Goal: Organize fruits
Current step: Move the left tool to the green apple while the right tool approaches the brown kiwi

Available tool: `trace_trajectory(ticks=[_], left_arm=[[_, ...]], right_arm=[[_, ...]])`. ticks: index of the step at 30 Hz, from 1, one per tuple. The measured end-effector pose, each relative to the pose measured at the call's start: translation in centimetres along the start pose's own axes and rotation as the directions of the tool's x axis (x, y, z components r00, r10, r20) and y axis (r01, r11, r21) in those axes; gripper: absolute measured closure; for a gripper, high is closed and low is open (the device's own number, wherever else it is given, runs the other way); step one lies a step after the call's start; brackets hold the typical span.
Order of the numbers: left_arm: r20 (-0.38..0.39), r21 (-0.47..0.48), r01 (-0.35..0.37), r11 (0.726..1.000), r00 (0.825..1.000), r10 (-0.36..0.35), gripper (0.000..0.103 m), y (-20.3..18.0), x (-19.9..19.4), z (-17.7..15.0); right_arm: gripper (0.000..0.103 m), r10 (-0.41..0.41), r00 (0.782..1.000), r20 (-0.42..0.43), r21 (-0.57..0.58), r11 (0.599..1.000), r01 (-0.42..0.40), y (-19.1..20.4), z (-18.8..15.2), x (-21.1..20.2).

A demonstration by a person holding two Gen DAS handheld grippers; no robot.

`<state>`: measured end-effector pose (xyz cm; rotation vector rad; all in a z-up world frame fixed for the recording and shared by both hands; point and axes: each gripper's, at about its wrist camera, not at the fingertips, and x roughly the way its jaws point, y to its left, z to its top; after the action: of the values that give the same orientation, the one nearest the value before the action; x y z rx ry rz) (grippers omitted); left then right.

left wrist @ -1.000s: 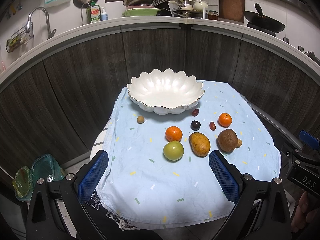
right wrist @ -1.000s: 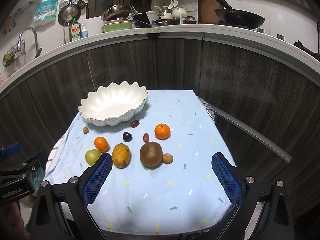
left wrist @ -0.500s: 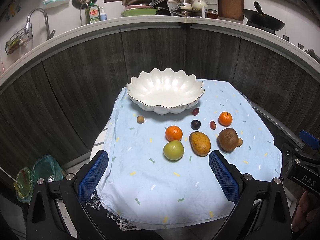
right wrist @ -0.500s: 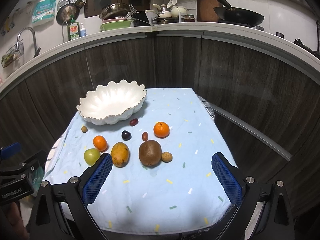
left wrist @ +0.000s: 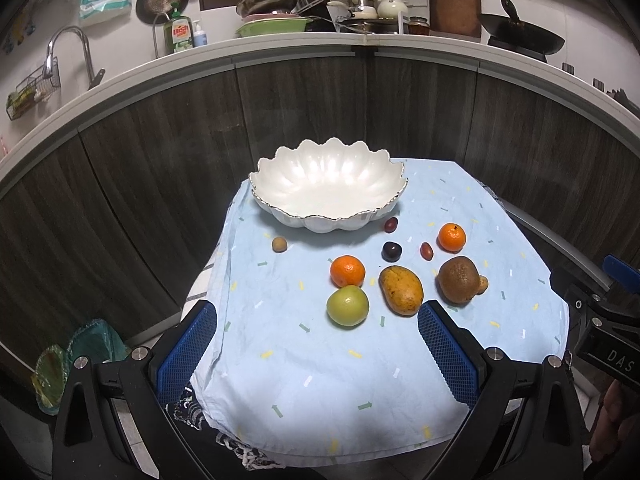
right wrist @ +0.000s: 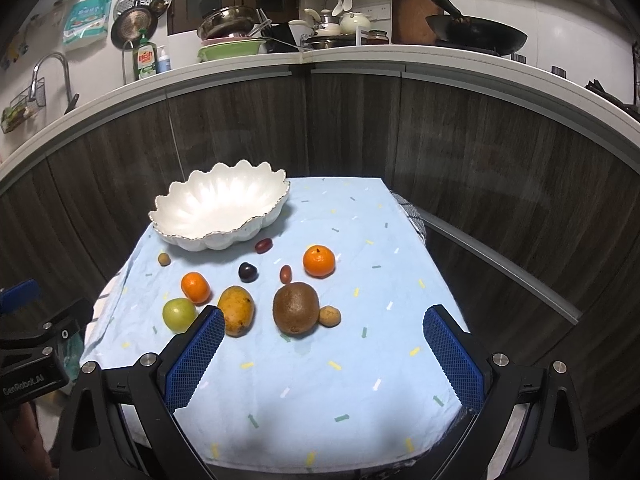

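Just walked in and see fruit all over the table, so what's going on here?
A person holds two grippers above the near edge of the table, both open and empty: the left gripper and the right gripper. The white bowl has nothing in it. The fruit, including the green apple, mango and two oranges, lies on the blue cloth. Sorting has not started.

— What's carrying everything?

— A small table under a pale blue tablecloth (left wrist: 360, 380) with confetti-like flecks.

— And on the cloth?

— At the far left, a white scalloped bowl (left wrist: 328, 188). Nearer, loose fruit: a green apple (left wrist: 347, 305) just beside an orange (left wrist: 347, 271), a mango (left wrist: 401, 290), a brown kiwi (left wrist: 458, 279) touching a small tan fruit (right wrist: 329, 315), a second orange (left wrist: 452, 237), a dark plum (left wrist: 391, 251), two small red fruits (left wrist: 426, 251), and another tan fruit (left wrist: 279, 244) near the bowl.
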<state>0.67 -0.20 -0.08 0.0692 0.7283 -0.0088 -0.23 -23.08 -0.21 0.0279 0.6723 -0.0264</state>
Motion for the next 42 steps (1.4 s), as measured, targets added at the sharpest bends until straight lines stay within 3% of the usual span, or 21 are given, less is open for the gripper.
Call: trace_trajectory(ticks=[33,42], left_arm=[[-0.091,0.081,0.026,0.996,0.996,-0.019,0.004,-1.8,7.1,0.1],[-0.118,0.094,0.022,0.995,0.993,-0.011,0.009,-2.0,9.4,-0.4]], right_arm=[[0.003,0.009,0.998,-0.063,-0.073,0.997,-0.014,0.3,-0.3,7.2],[0.01,0.029,0.996,-0.089,-0.112,0.993,-0.039,0.6,-0.4,9.7]])
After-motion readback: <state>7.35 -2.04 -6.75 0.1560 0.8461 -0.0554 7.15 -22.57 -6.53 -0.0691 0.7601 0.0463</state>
